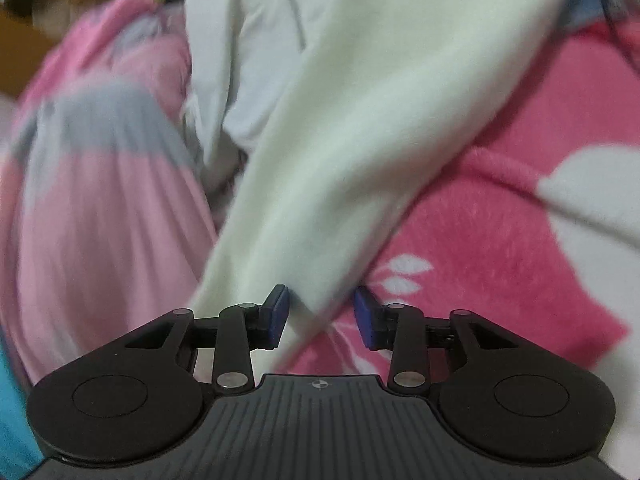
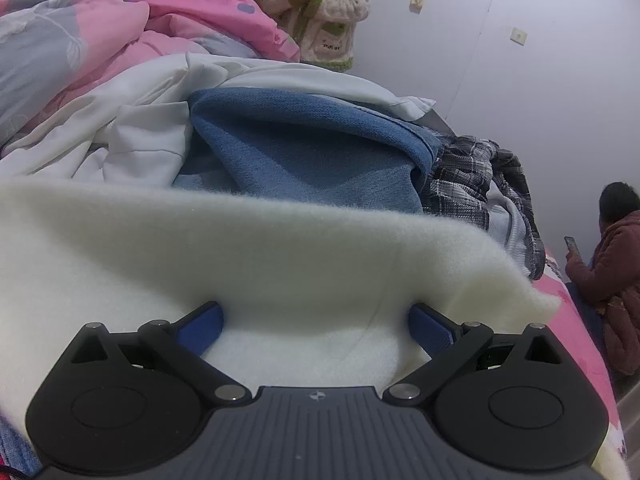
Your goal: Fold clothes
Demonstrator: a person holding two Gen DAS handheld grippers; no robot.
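Two grippers work over a bed spread with a pink fleece blanket with white flower shapes [image 1: 500, 240], and most of both views is filled by one cream-white fluffy fleece garment [image 2: 200, 248] lying across it. Behind that garment in the right wrist view sits a loose heap: a pink and grey quilt [image 2: 100, 40], a crumpled white smooth garment [image 2: 152, 120], a folded piece of blue denim [image 2: 304, 152] and a dark plaid shirt [image 2: 472, 168]. Two people are in the background, one standing and one seated at the bed's far edge. The cream fleece looks thick, soft and light, likely to sag and drape rather than hold a crease, and not slippery; it is best taken at a hem or corner, where a pinch gathers one edge instead of bunching the middle. The right gripper [image 2: 316, 328] stands wide, its blue pads apart with the fleece bulging between them, the upper fold rising just beyond; I judge nothing clamped. The left gripper [image 1: 320, 316] is partly open, a narrow tail of the same fleece running between its pads and touching the left one, loose rather than pinched, though blur makes that uncertain.
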